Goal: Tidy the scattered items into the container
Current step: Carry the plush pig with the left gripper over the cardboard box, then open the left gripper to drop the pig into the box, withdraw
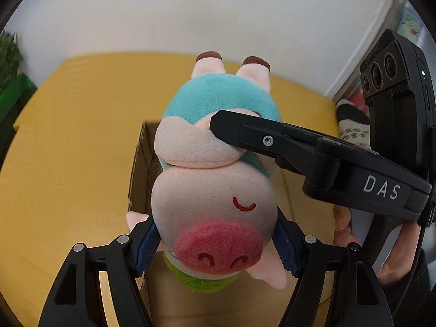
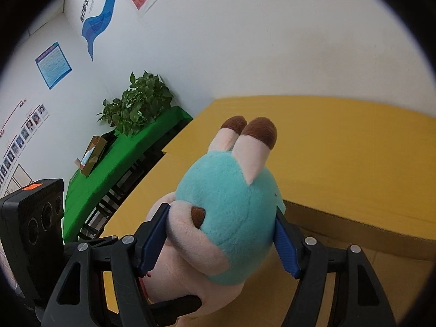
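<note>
A plush pig [image 1: 209, 199] with a pink snout, a teal body and brown hooves hangs over an open cardboard box [image 1: 141, 169] on the yellow table [image 1: 68, 141]. My left gripper [image 1: 215, 242] is shut on its head, blue pads pressing both sides. In the left wrist view the right gripper's black finger [image 1: 245, 133] lies across the pig's belly. My right gripper [image 2: 220, 234] is shut on the teal body [image 2: 229, 218], legs pointing away from the camera. The box's rim [image 2: 354, 218] runs behind the pig on the right.
A green-covered side table [image 2: 130, 147] with a potted plant [image 2: 139, 103] and a tissue box [image 2: 92, 155] stands left of the yellow table. White walls carry posters. A person's hand [image 1: 351, 234] holds the right gripper's handle.
</note>
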